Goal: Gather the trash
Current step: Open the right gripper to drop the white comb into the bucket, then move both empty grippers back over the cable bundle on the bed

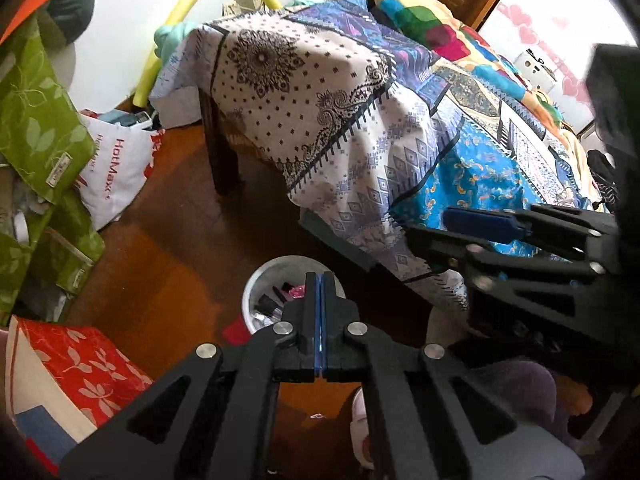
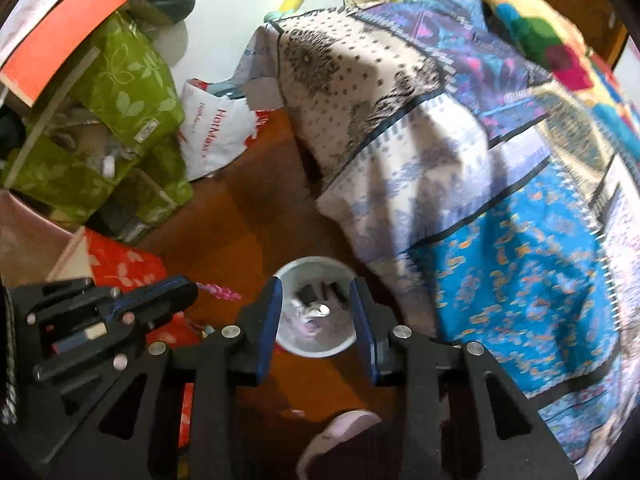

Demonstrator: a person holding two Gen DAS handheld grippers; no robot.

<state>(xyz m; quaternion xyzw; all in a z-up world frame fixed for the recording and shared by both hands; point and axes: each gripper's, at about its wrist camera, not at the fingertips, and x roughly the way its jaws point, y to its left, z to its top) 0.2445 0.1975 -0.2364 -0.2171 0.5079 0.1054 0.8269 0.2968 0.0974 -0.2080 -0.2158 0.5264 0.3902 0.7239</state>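
Left wrist view gives me a crowded floor: green bags (image 1: 36, 128) and a white bag (image 1: 116, 168) on one side, the bed (image 1: 400, 128) with its hanging sheet close on the other. Between them stands the bin (image 2: 316, 312), wrappers inside, with a pink wrapper (image 2: 220, 291) on the floor beside it. My left gripper (image 1: 319, 320) hovers over the bin, fingers pressed together, empty. My right gripper (image 2: 320, 320) hangs above it too, fingers spread apart, holding nothing.
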